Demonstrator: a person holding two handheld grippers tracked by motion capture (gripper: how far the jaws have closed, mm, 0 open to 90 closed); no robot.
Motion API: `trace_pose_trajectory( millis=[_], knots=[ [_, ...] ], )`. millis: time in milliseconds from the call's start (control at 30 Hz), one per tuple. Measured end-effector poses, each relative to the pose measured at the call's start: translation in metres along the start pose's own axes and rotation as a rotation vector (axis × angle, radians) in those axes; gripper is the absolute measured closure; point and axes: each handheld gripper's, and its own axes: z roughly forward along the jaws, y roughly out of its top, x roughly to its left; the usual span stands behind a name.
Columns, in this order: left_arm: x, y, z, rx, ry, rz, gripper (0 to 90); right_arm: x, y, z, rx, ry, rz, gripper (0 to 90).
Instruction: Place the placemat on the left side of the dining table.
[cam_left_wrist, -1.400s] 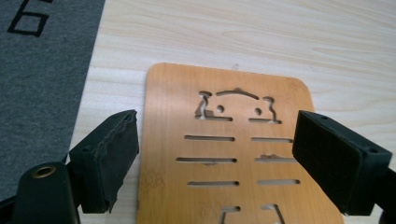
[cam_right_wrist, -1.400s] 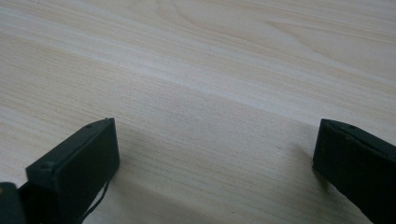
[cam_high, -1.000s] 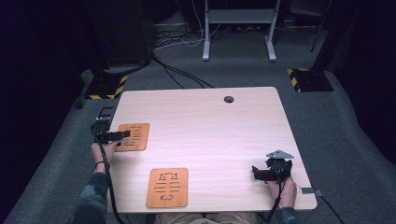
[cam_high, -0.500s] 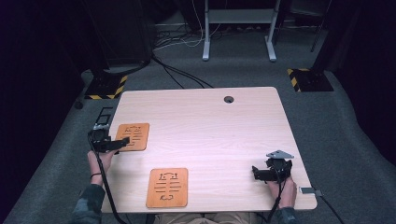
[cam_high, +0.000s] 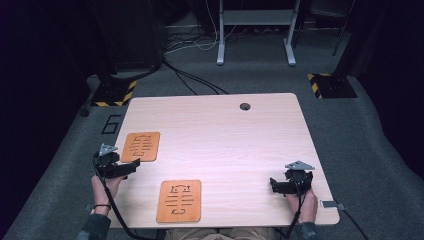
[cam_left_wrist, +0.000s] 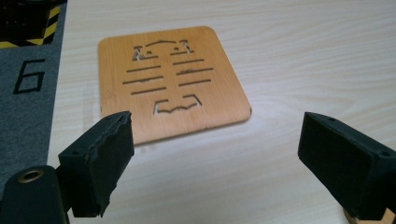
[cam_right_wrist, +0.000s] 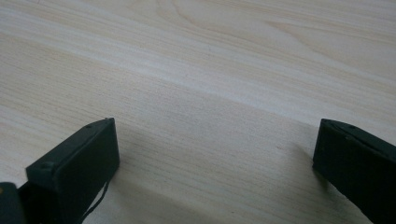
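A flat orange-brown wooden coaster with cut-out slots (cam_high: 141, 146) lies near the left edge of the pale wooden table (cam_high: 235, 135). Just near of it, the left gripper (cam_high: 131, 168) hangs with its jaws spread wide and empty, the coaster lying a little beyond them in the left gripper view (cam_left_wrist: 170, 81). A second slotted wooden coaster (cam_high: 179, 200) lies by the near edge, left of centre. At the near right, the right gripper (cam_high: 273, 185) rests low on bare tabletop, jaws wide apart and empty.

Bright table (cam_high: 240, 135), dark surroundings, soft shadows.
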Motion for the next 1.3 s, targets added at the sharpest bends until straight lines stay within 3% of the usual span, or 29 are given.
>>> trace_pose_trajectory(
  millis=[267,567,700,933,1300],
  knots=[
    [-0.007,-0.026,-0.006,-0.001,0.018,0.016,10.3,0.0,0.0,0.0,0.0,0.0,0.0,0.0],
    [-0.003,-0.063,-0.006,0.033,0.049,-0.006,10.3,0.0,0.0,0.0,0.0,-0.001,0.0,0.0],
    [-0.001,-0.076,-0.003,0.043,0.076,0.004,9.8,0.0,0.0,0.0,0.0,-0.002,0.0,0.0],
    [-0.001,-0.084,0.003,0.053,0.099,0.02,9.1,0.0,0.0,0.0,-0.001,-0.003,0.0,0.0],
    [0.002,-0.083,0.004,0.063,0.089,0.017,8.1,0.0,0.0,0.0,0.0,-0.005,0.001,0.0]
  ],
)
